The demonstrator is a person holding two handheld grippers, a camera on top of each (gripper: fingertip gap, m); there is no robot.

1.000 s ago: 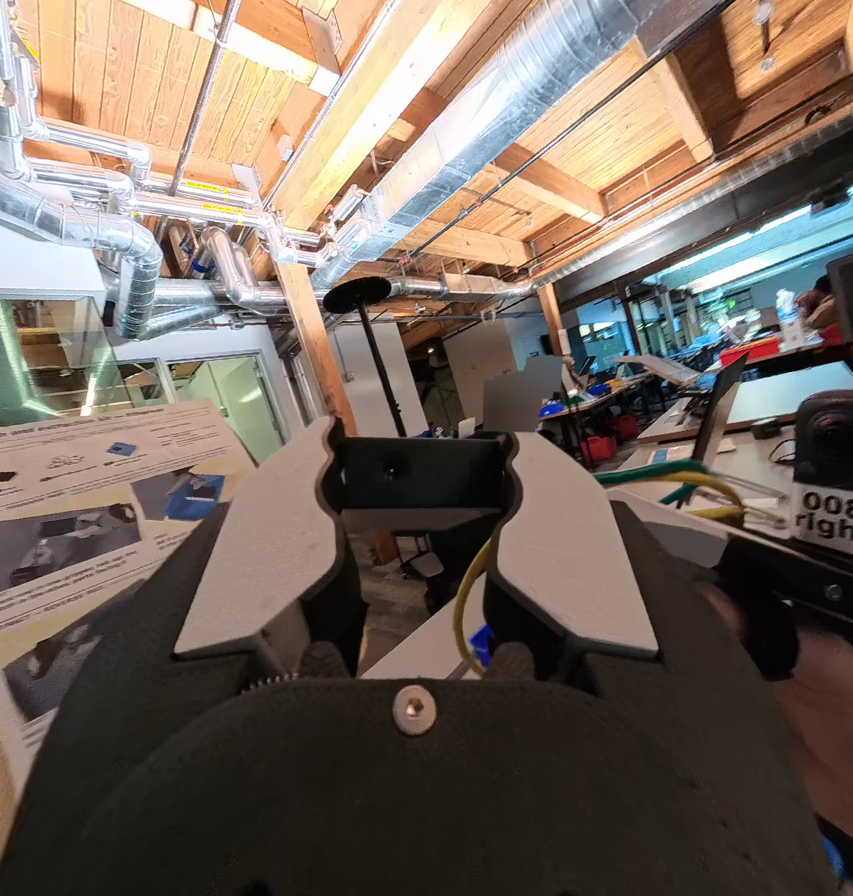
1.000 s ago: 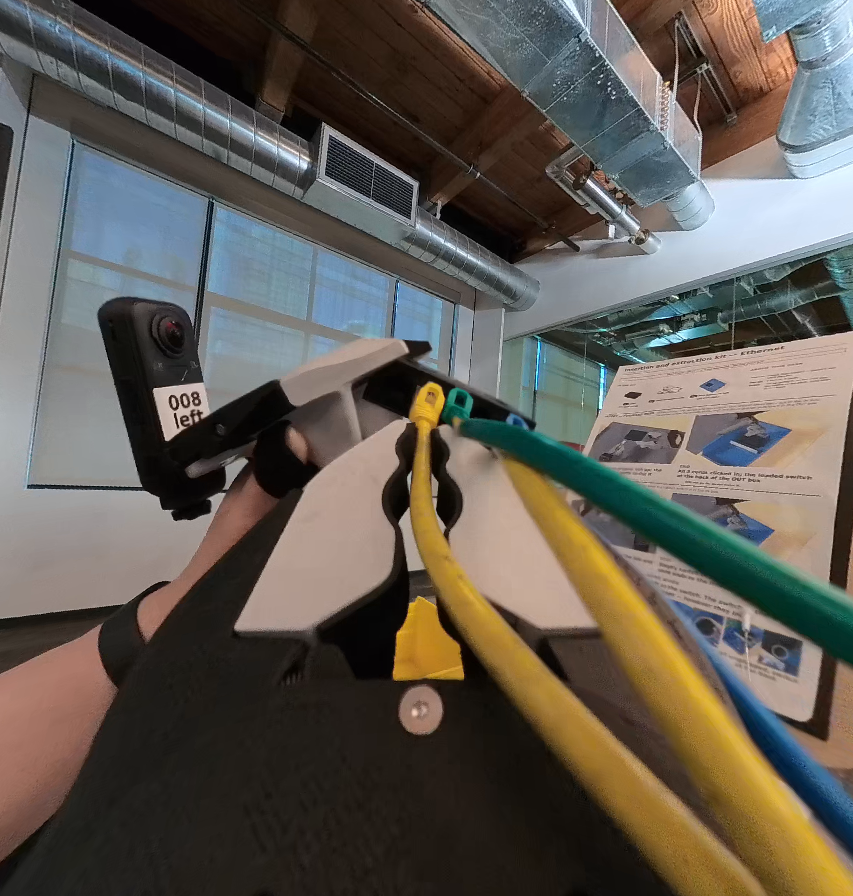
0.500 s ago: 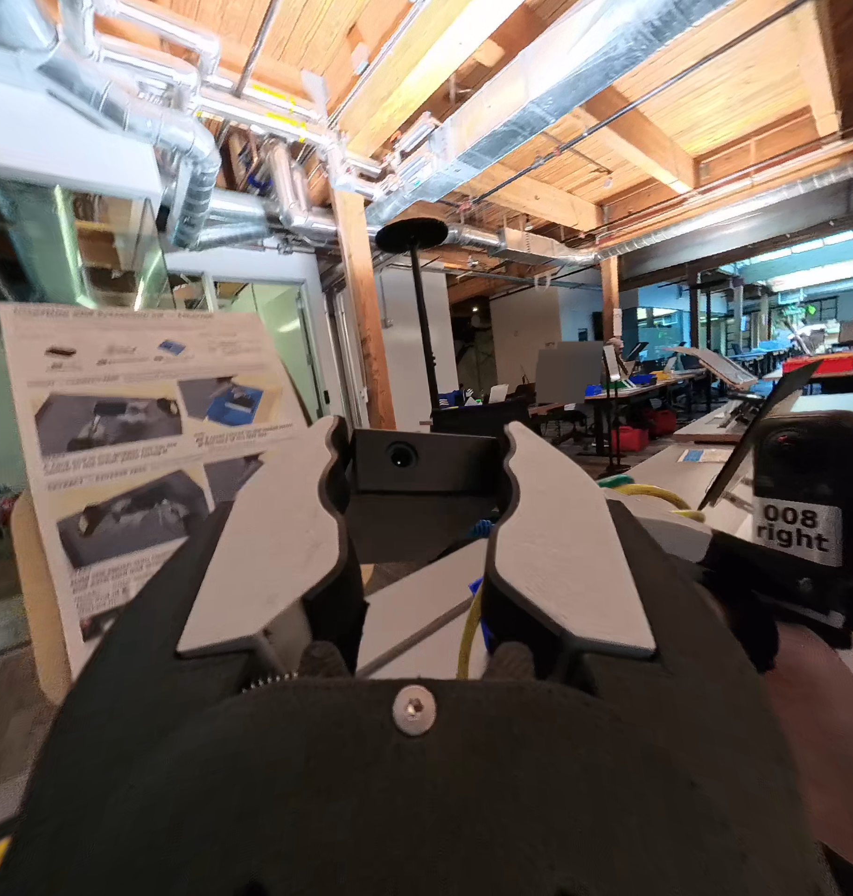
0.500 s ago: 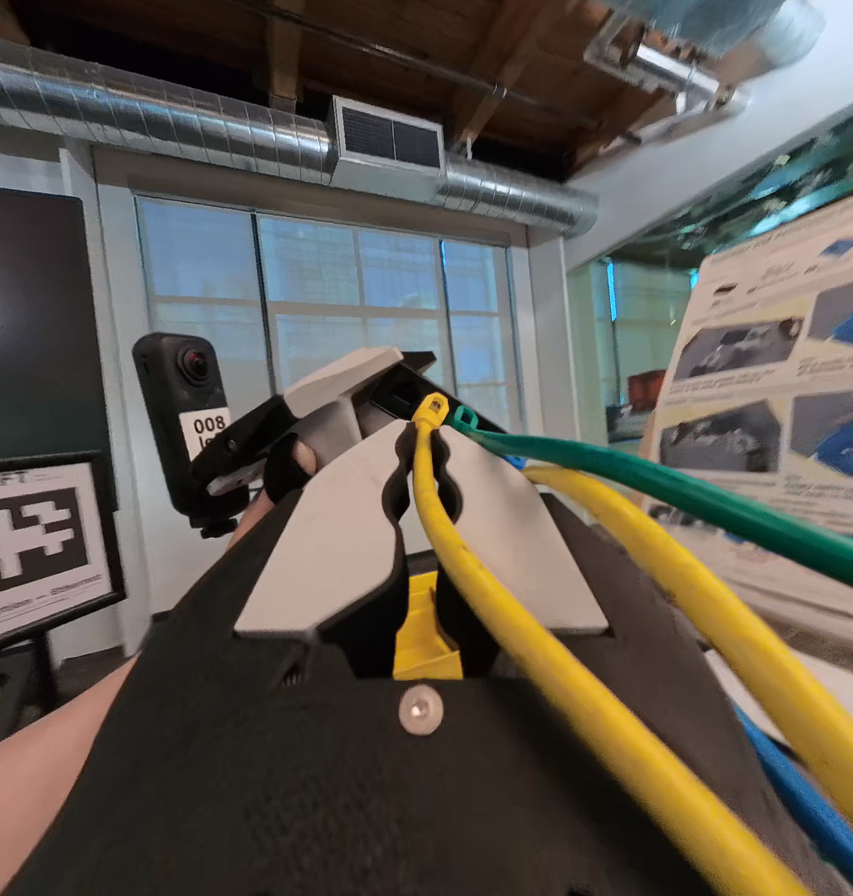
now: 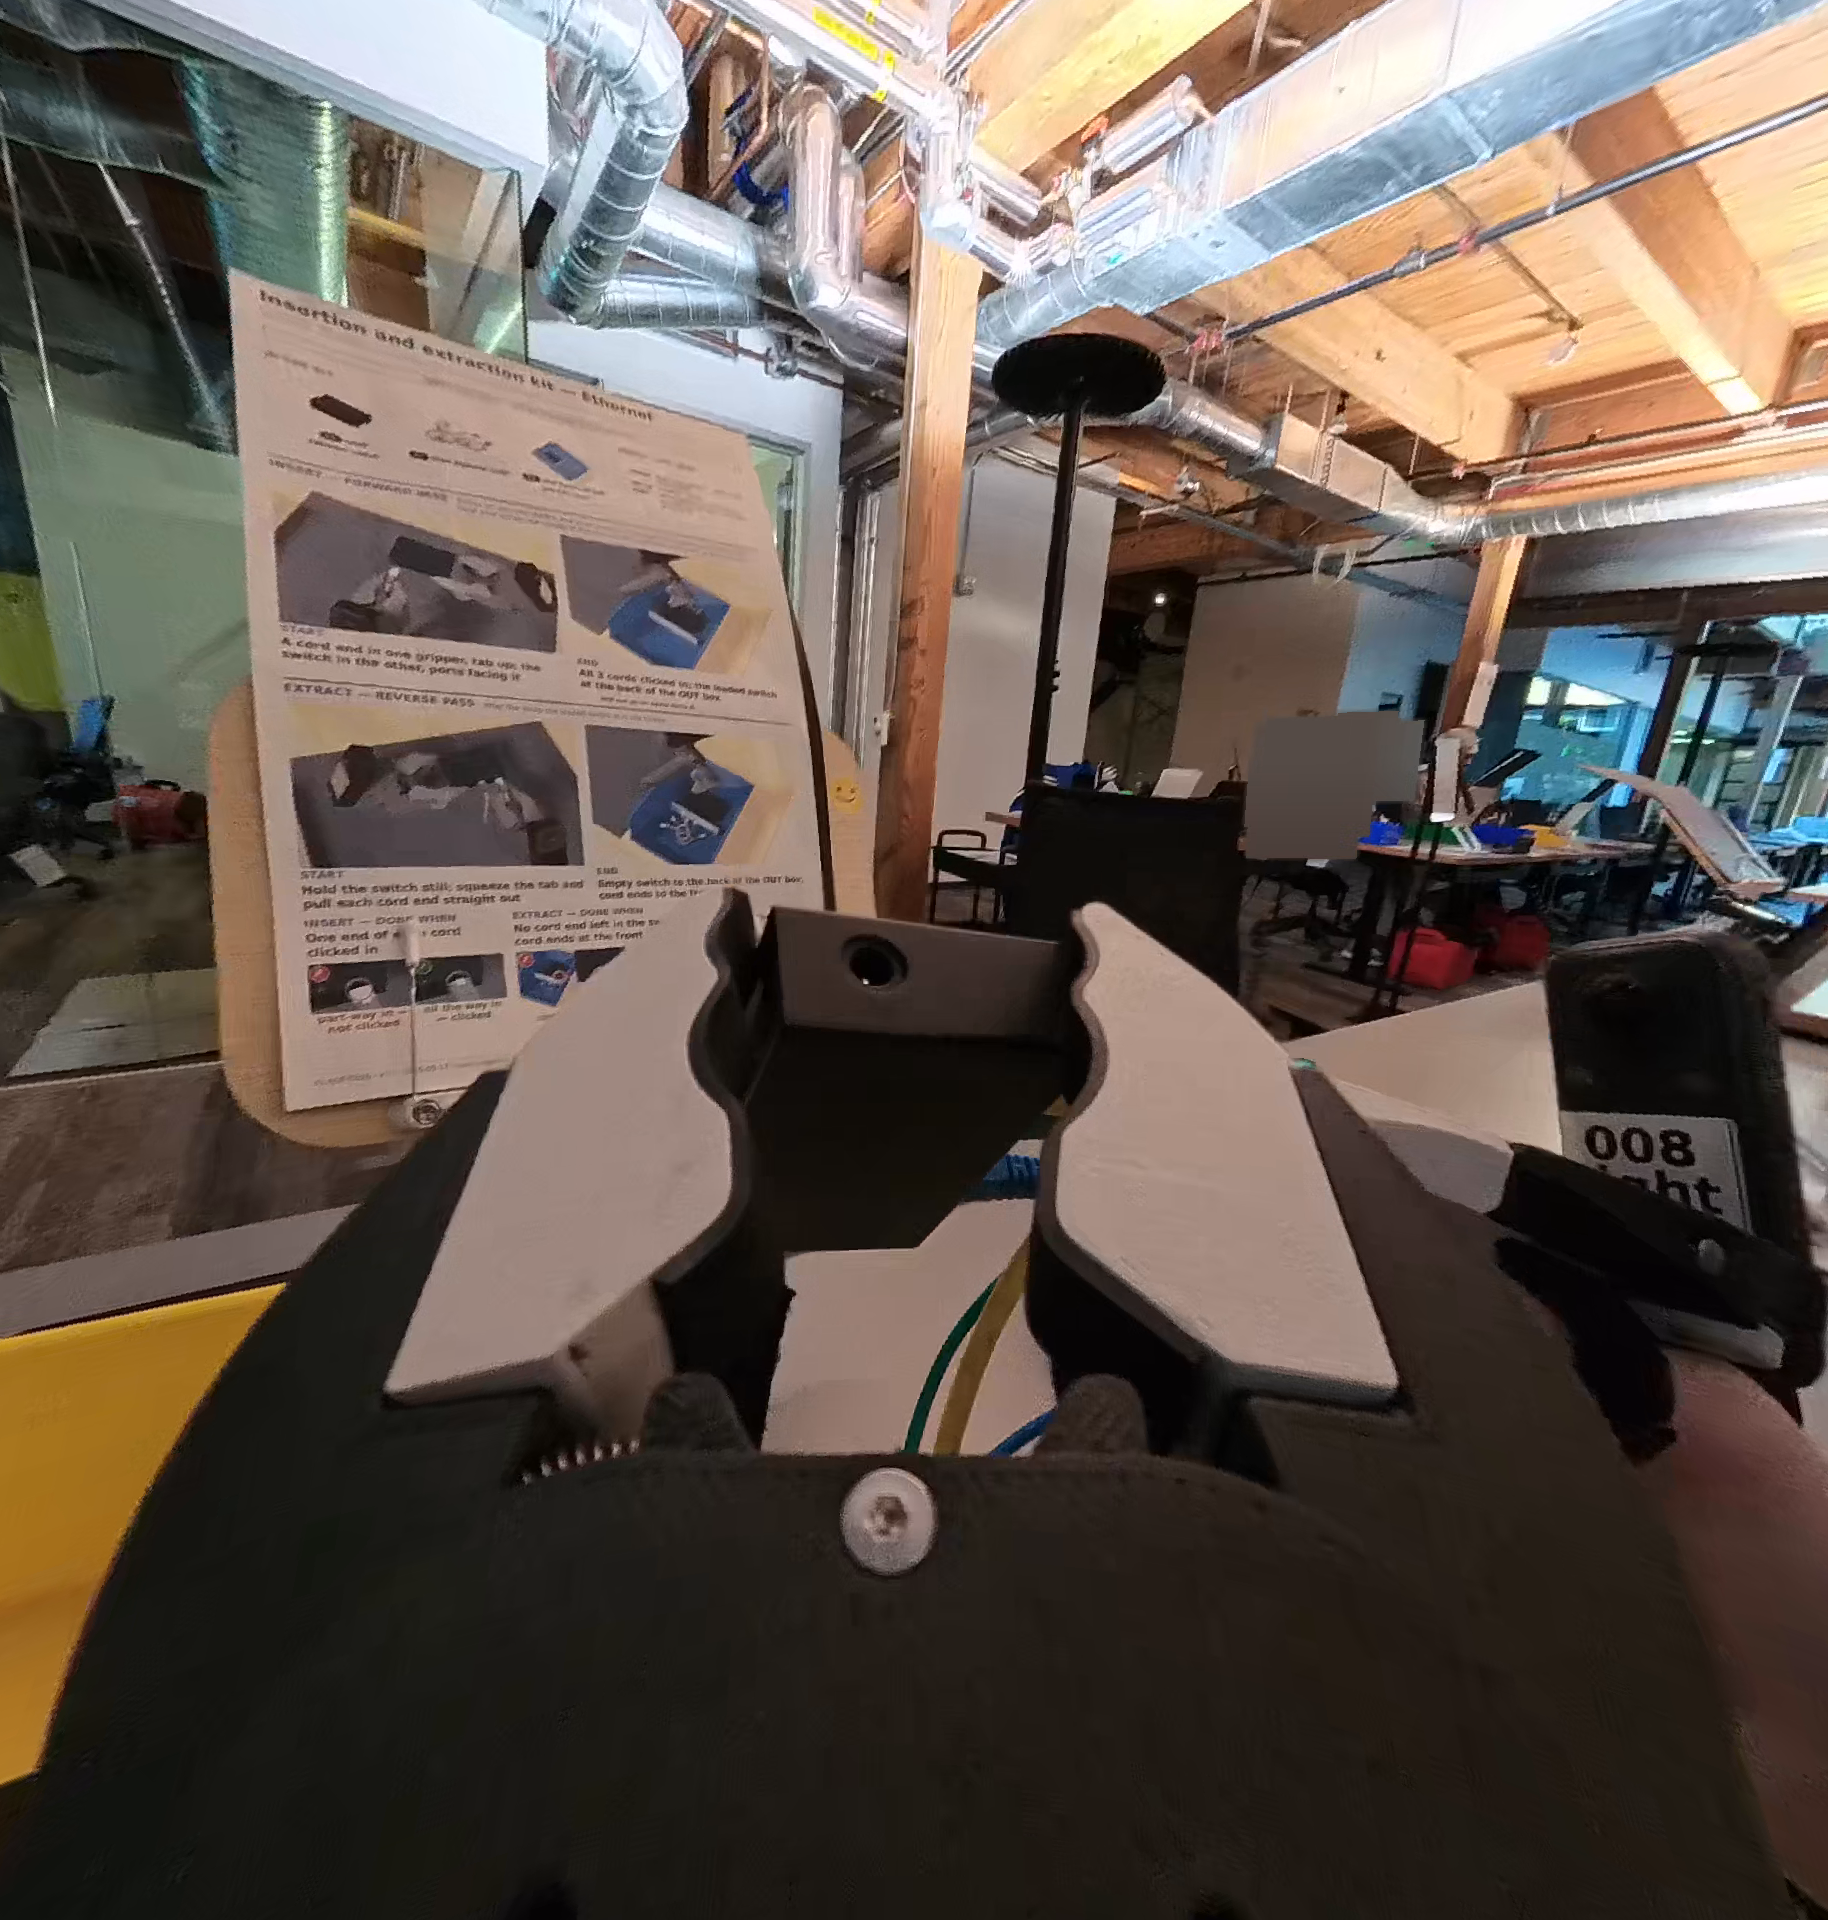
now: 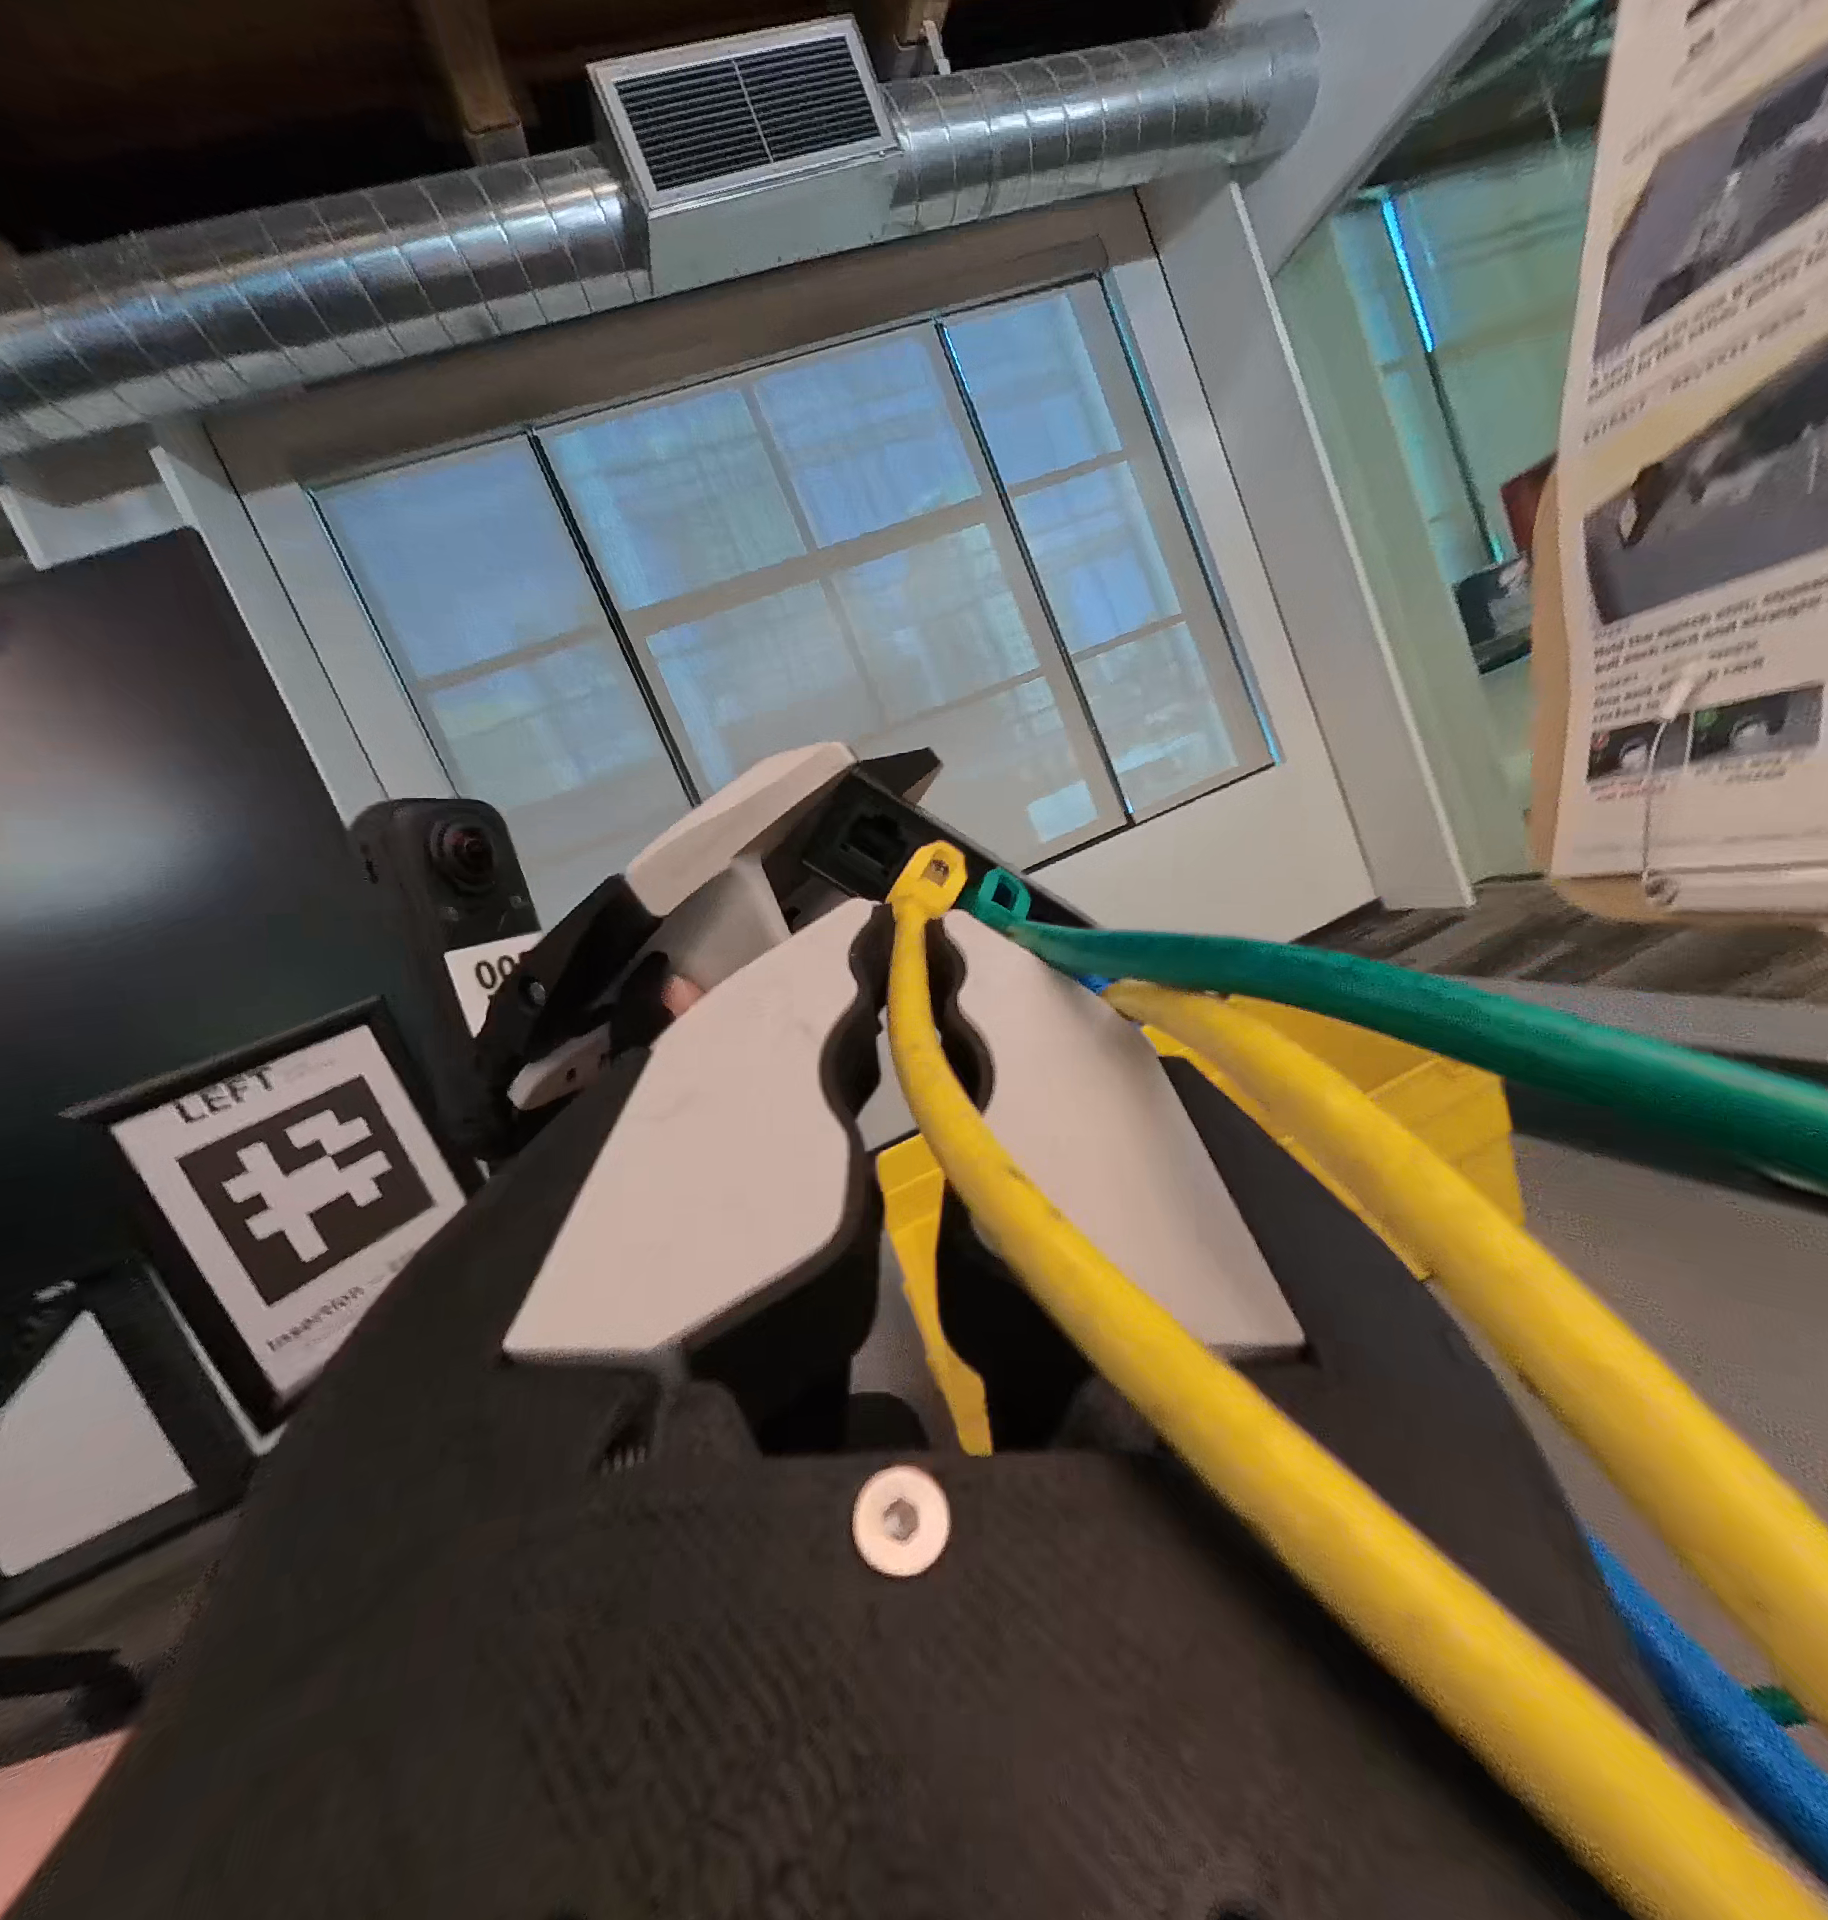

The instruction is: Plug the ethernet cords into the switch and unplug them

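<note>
Black plastic switch box (image 5: 905,1049) clamped across left claw (image 5: 899,971), held above the worktop. Right claw (image 6: 915,935) pinched on yellow ethernet cord (image 6: 1003,1174) at its plug, just beside an open port. Green ethernet cord (image 6: 1409,1003) plugged in; blue cord (image 6: 1720,1704) mostly hidden. Printed instruction poster (image 5: 515,675) behind; right claw's label cut off.

We see a bright, evenly lit room in both views. Daylight enters through the big window (image 6: 785,582) in the right wrist view, which looks slightly washed out. That view is smeared by motion, worst on the poster (image 6: 1720,468) at far right. Wide-angle bending curves the ceiling ducts (image 5: 702,239). Shadows seem soft, perhaps from diffuse overhead light.
</note>
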